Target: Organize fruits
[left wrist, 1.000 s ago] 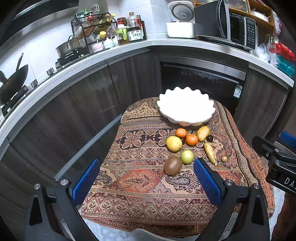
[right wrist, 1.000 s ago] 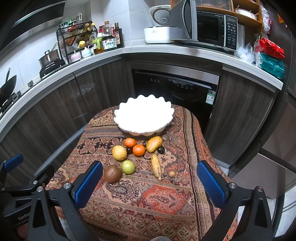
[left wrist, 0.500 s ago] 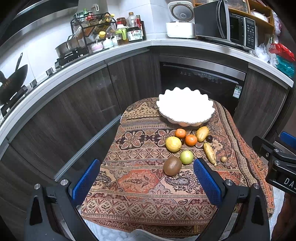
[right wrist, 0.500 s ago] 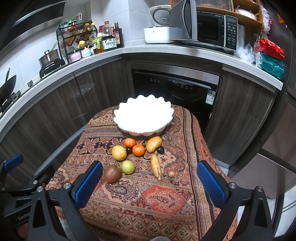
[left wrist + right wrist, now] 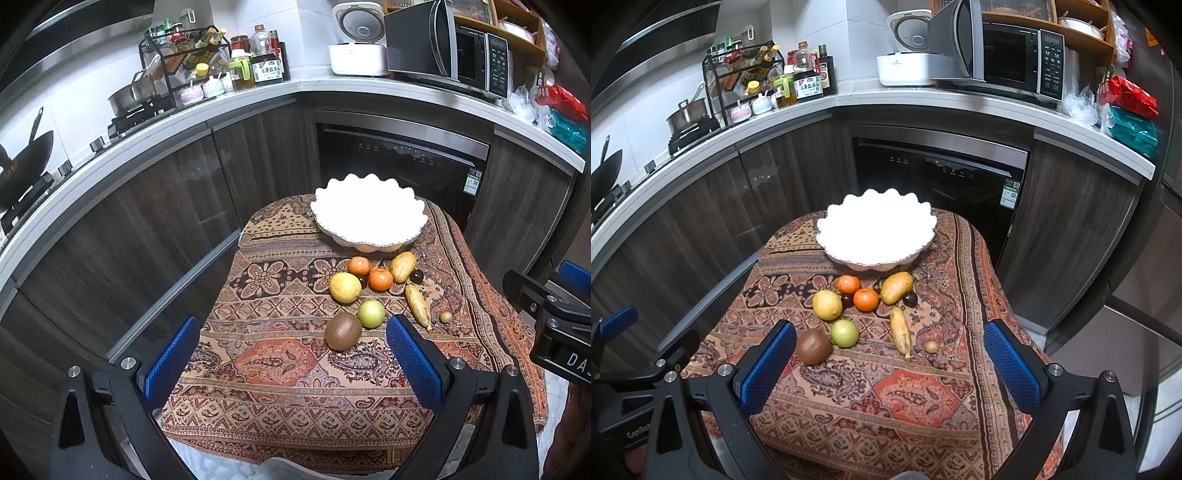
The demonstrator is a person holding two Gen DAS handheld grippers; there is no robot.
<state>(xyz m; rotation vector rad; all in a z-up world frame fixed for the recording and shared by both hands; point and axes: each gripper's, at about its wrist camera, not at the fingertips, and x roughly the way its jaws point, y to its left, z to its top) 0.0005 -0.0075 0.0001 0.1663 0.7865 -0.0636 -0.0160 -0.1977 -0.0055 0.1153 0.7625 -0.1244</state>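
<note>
A white scalloped bowl (image 5: 369, 216) (image 5: 877, 232) stands at the far end of a small table covered with a patterned cloth (image 5: 288, 369) (image 5: 916, 398). In front of it lie a brown kiwi (image 5: 342, 331) (image 5: 813, 346), a green fruit (image 5: 371, 314) (image 5: 844, 333), a yellow lemon (image 5: 345, 287) (image 5: 827, 304), two oranges (image 5: 380, 279) (image 5: 865, 299), a mango (image 5: 402, 266) (image 5: 895, 287), a pale long fruit (image 5: 417, 305) (image 5: 900, 330) and a small brown one (image 5: 931, 346). My left gripper (image 5: 295, 365) and right gripper (image 5: 890, 369) hover open above the near end, holding nothing.
A curved kitchen counter (image 5: 923, 101) wraps behind the table, with a microwave (image 5: 1004, 55), rice cooker (image 5: 905, 59), bottle rack (image 5: 192, 62) and a wok (image 5: 26, 162) on the stove. Dark cabinets and a built-in appliance (image 5: 942, 177) stand close behind the table.
Both views have barely shifted; the fruits and bowl lie where they were and both grippers stay open.
</note>
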